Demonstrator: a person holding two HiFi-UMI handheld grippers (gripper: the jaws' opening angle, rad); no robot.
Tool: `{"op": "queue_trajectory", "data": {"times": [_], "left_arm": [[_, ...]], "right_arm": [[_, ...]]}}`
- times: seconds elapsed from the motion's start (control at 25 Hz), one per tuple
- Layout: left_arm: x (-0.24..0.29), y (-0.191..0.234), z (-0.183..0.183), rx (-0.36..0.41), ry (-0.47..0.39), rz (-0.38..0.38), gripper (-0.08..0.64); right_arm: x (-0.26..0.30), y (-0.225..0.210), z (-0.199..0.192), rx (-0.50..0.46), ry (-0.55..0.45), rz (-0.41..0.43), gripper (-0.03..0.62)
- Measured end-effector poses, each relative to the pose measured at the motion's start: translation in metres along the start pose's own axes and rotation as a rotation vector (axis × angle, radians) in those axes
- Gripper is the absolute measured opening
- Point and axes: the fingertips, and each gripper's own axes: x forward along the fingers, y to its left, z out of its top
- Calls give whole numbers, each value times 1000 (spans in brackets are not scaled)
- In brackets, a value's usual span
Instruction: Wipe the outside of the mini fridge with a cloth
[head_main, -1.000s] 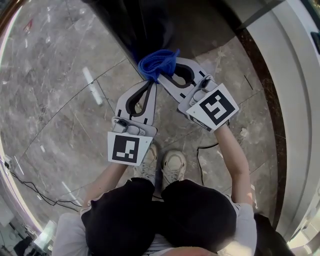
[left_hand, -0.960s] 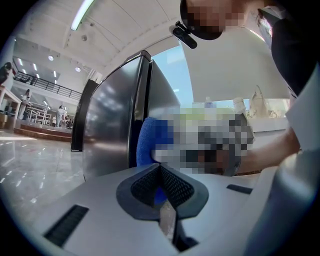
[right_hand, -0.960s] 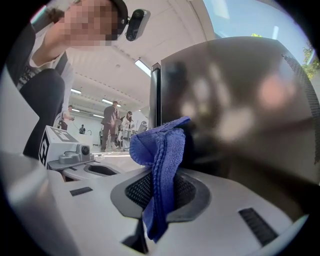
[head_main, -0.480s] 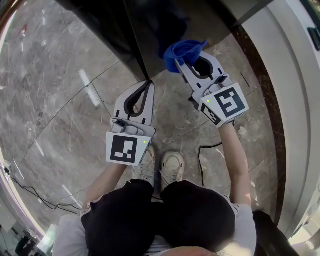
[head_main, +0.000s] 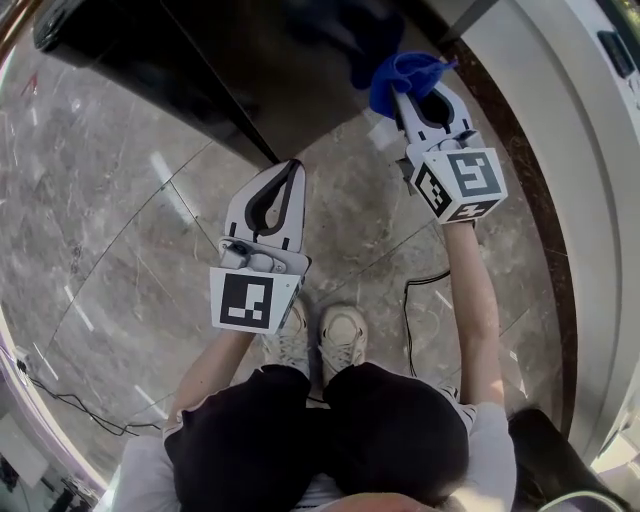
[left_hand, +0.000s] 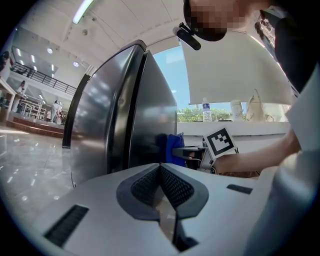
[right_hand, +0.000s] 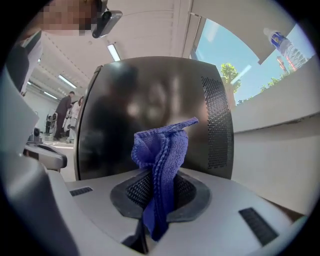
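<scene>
The mini fridge (head_main: 250, 70) is a dark, glossy box on the floor at the top of the head view. My right gripper (head_main: 403, 92) is shut on a bunched blue cloth (head_main: 405, 70), which is pressed to the fridge's side near its rear corner. In the right gripper view the cloth (right_hand: 160, 150) stands up between the jaws of the right gripper (right_hand: 157, 175), in front of the dark fridge side (right_hand: 150, 95) and its perforated vent. My left gripper (head_main: 291, 166) is shut on nothing, its tip near the fridge's front corner. In the left gripper view the fridge (left_hand: 115, 110) and the cloth (left_hand: 174, 148) show.
A white counter base (head_main: 570, 150) runs along the right, close beside the fridge. A black cable (head_main: 420, 290) lies on the marble floor by the person's shoes (head_main: 320, 335). A bottle (left_hand: 205, 111) stands on a ledge behind. People (right_hand: 65, 107) stand far off.
My right gripper has carried the cloth rightward and farther along the fridge's side, toward its rear corner. The left gripper has stayed about where it was, shut.
</scene>
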Motion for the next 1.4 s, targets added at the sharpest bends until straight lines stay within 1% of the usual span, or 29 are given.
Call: {"op": "queue_trajectory", "data": {"times": [0.16, 0.36, 0.52, 0.64, 0.72, 0.84, 1.2, 1.32, 1.4], "left_arm": [[6, -6, -4, -5, 11, -19, 5], [11, -4, -11, -12, 32, -20, 5], [14, -1, -16, -12, 45, -18, 5], [18, -2, -16, -13, 45, -26, 5], [20, -4, -15, -3, 42, -42, 5], [23, -5, -14, -17, 43, -34, 5], [23, 0, -17, -20, 52, -21, 5], [22, 3, -16, -19, 47, -11, 5], [21, 3, -15, -19, 43, -11, 5]], "right_arm": [[1, -23, -1, 0, 8, -55, 75], [3, -71, -9, 84, 21, -166, 75], [5, -108, -10, 94, 26, -248, 75], [6, -127, -8, 94, 28, -279, 75], [7, -135, -7, 92, 30, -299, 75], [8, -147, -7, 86, 32, -327, 75], [7, -178, -9, 89, 40, -418, 75], [3, -177, -8, 94, 33, -441, 75], [-6, -168, -9, 109, 11, -429, 75]]}}
